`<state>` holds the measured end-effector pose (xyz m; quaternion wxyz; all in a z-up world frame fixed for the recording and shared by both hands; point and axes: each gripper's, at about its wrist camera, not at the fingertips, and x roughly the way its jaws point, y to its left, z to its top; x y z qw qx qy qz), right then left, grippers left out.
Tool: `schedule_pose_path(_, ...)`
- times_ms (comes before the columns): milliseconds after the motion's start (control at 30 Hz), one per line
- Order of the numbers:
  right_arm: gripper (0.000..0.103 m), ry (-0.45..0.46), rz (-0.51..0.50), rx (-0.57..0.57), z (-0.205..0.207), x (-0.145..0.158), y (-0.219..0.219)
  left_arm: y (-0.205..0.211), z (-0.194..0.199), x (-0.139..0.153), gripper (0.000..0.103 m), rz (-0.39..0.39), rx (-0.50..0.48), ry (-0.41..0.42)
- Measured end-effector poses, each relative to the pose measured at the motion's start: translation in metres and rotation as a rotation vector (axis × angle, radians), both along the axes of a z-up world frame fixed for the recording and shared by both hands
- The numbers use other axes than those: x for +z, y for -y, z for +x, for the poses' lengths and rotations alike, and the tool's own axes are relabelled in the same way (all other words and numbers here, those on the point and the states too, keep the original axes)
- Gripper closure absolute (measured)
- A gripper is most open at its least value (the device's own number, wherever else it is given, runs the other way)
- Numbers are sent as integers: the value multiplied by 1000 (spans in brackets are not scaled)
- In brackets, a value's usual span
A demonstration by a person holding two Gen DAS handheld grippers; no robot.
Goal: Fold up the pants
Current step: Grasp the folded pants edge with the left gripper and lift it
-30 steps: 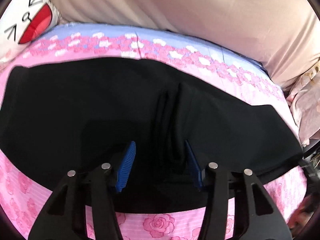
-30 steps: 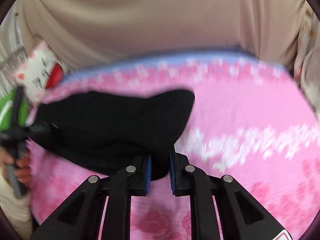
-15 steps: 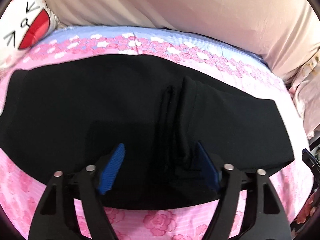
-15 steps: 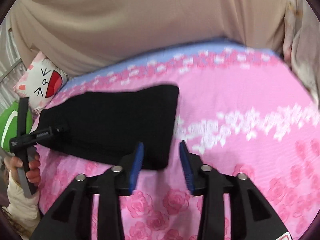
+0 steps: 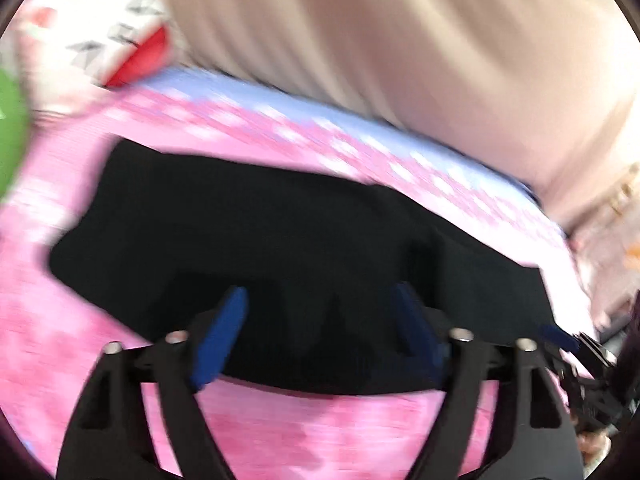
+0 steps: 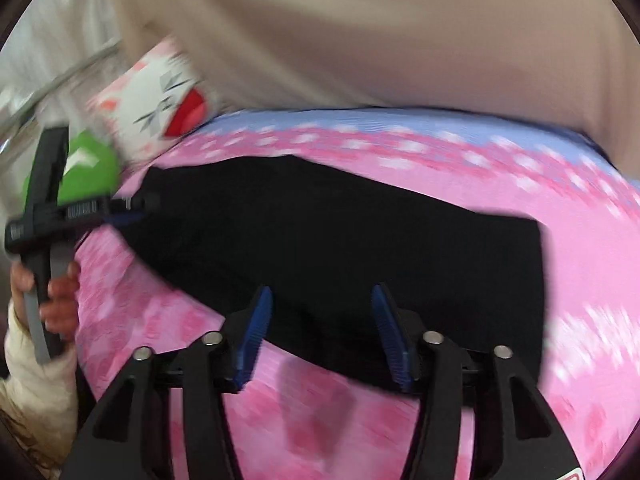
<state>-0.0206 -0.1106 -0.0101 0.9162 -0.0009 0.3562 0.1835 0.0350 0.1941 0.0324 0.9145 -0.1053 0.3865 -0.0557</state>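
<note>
The black pants (image 5: 280,240) lie folded in a long strip across the pink floral bedsheet (image 5: 320,432); they also show in the right wrist view (image 6: 360,248). My left gripper (image 5: 320,312) is open and empty, its blue pads over the strip's near edge. My right gripper (image 6: 322,312) is open and empty over the near edge, towards the strip's right end. The left gripper also shows in the right wrist view (image 6: 132,210) at the strip's left end. Both views are motion-blurred.
A beige cushion (image 5: 400,48) runs along the back of the bed. A white cat-face pillow (image 6: 160,108) and a green object (image 6: 84,172) sit at the back left. The sheet has a blue band (image 6: 400,120) at its far edge.
The right gripper opened, let go of the pants' end and swung left over the strip. The left gripper opened wider and shifted right along the near edge.
</note>
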Motion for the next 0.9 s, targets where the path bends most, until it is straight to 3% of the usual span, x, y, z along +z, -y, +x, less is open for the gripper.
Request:
schedule_pose_path(67,40,6,-57,54,12,-4,-32,-31,-1,3,19,39,88,8)
schedule_pose_path(233,42,3,-284,128,45,-37,-106,-83,-7,-8,19,-22,154,-24)
schedule_pose_path(267,48,-2,-314,120,51,-44,-111,-90,-8,-12,19,-18,159,-29)
schedule_pose_path(300,72,11,-307,105,54,-46,-111,-95,-9,-14,19,-18,160,-32)
schedule_pose_path(333,85,7,-285,94,56,-42,-108,-101,-9,-18,19,-28,164,-38)
schedule_pose_path(433,85,45,-159,36,56,-3,-98,-114,-16,-28,19,-70,156,-50)
schedule_pose_path(500,81,65,-151,47,58,8,-105,-120,-9,-34,19,-104,159,-61)
schedule_pose_path(600,67,-94,-176,111,80,-33,-120,-127,0,-43,15,-115,202,-70)
schedule_pose_path(733,60,-32,-135,95,58,-26,-117,-146,14,-54,13,-156,274,-93)
schedule_pose_path(833,48,9,-68,46,42,-9,-98,-160,27,-65,12,-214,299,-122)
schedule_pose_path(900,43,27,-37,11,31,-3,-81,-163,34,-65,11,-222,310,-100)
